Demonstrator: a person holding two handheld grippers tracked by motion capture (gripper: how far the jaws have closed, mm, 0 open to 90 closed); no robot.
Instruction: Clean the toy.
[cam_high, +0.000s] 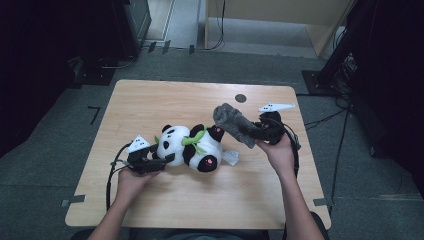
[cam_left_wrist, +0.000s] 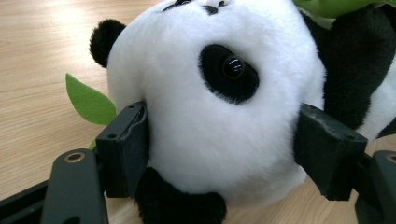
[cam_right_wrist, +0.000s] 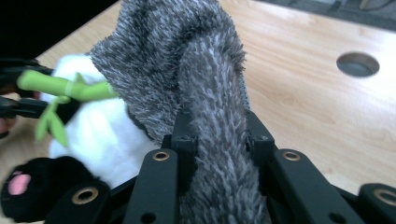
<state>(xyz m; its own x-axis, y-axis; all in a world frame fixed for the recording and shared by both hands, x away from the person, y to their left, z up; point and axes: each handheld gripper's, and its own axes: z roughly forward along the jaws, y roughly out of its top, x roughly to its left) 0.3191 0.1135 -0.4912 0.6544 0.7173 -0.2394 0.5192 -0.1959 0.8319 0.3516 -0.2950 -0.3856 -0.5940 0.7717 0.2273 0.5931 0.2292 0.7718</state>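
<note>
Currently clamping panda plush (cam_high: 192, 147) head with left gripper (cam_high: 169, 158); pinching grey fuzzy cloth (cam_high: 235, 124) with right gripper (cam_high: 251, 134), just beside panda's foot.

The high view looks down on the table (cam_high: 150, 200); both gripper views, close in, share the panda (cam_left_wrist: 210, 116).

Black tongs (cam_high: 167, 159), brass screw eyelets, grey plates.

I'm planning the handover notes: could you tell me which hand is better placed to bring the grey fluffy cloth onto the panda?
Right: the right gripper is shut on the grey fluffy cloth, held just above the panda. The left gripper is busy clamping the panda's head.
</note>
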